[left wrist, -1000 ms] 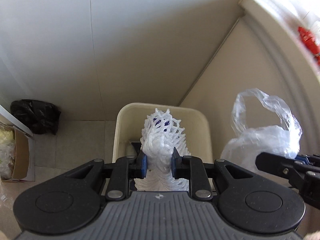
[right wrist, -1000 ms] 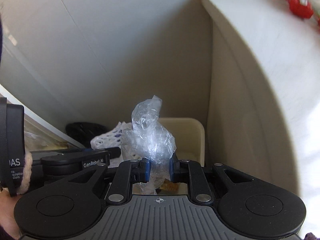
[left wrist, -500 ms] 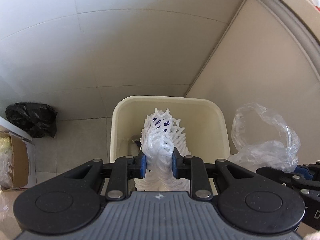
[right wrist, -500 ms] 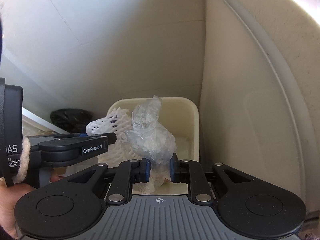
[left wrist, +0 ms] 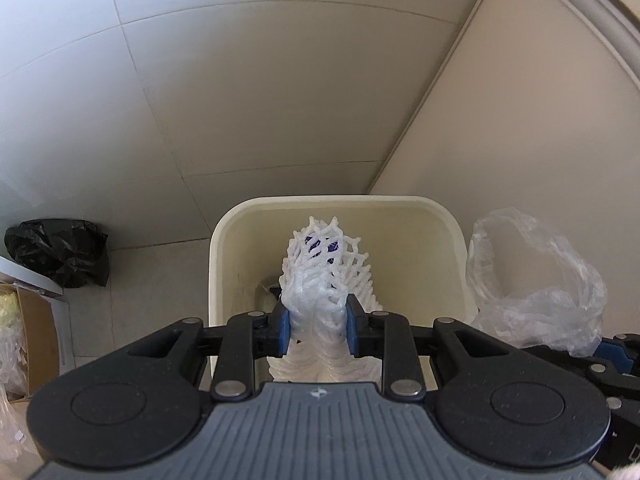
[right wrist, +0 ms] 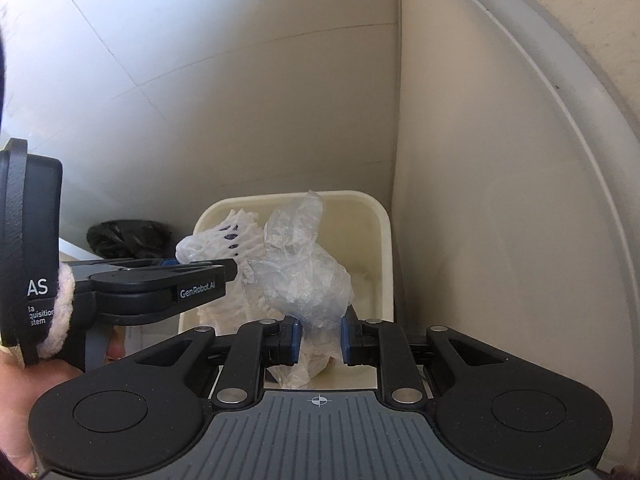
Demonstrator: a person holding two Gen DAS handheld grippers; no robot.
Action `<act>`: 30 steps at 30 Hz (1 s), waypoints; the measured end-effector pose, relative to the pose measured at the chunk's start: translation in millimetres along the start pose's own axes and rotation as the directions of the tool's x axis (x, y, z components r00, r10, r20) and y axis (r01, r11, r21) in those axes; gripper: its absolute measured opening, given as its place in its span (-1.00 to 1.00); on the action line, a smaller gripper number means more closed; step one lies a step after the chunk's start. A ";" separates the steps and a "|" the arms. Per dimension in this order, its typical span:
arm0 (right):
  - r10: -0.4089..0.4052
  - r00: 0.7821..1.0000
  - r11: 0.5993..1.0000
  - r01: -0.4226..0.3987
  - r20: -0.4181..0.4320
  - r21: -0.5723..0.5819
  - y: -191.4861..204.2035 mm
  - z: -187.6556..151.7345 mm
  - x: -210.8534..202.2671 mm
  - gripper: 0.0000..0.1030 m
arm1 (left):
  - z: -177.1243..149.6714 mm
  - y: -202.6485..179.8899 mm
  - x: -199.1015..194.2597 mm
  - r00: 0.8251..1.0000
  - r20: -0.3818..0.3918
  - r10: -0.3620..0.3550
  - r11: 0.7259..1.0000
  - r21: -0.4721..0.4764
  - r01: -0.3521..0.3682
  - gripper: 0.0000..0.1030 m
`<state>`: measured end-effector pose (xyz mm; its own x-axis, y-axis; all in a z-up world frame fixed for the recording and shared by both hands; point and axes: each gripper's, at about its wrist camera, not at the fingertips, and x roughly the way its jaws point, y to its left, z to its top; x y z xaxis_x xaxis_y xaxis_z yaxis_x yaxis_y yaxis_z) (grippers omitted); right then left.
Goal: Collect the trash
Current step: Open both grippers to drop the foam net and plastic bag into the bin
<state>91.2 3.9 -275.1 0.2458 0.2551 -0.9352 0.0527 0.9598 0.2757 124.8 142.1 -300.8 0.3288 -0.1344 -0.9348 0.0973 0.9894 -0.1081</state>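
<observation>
Above the cream rectangular plastic bin (left wrist: 336, 208), the left gripper (left wrist: 316, 326) held the white foam mesh sleeve (left wrist: 320, 276) between its blue fingers (left wrist: 283, 326). Just beside it, the right gripper (right wrist: 319, 340) pinched the crumpled clear plastic bag (right wrist: 304, 276) over the bin's opening.

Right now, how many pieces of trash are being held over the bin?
2. A white foam net in the left gripper, a clear plastic bag in the right gripper. More may lie hidden inside the bin.
</observation>
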 end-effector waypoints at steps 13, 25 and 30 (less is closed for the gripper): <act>0.027 1.000 1.000 -0.027 -0.003 0.007 -1.3 -2.9 -11.9 0.04 | 2.3 -8.3 -9.6 1.000 0.002 -0.011 1.000 0.015 0.011 -0.04; 0.026 1.000 1.000 -0.026 -0.018 0.000 3.4 -0.8 -19.6 0.11 | 7.4 -16.4 -19.8 1.000 -0.006 -0.016 1.000 0.013 0.017 0.26; 0.024 0.999 1.000 -0.024 -0.026 -0.010 4.1 -0.8 -14.8 0.22 | 8.3 -9.4 -18.9 1.000 -0.004 -0.029 1.000 0.005 0.029 0.44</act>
<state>87.0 4.2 -260.4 0.2213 0.2810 -0.9338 0.0372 0.9545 0.2960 125.4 134.8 -279.3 0.3217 -0.1624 -0.9328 0.1117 0.9848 -0.1329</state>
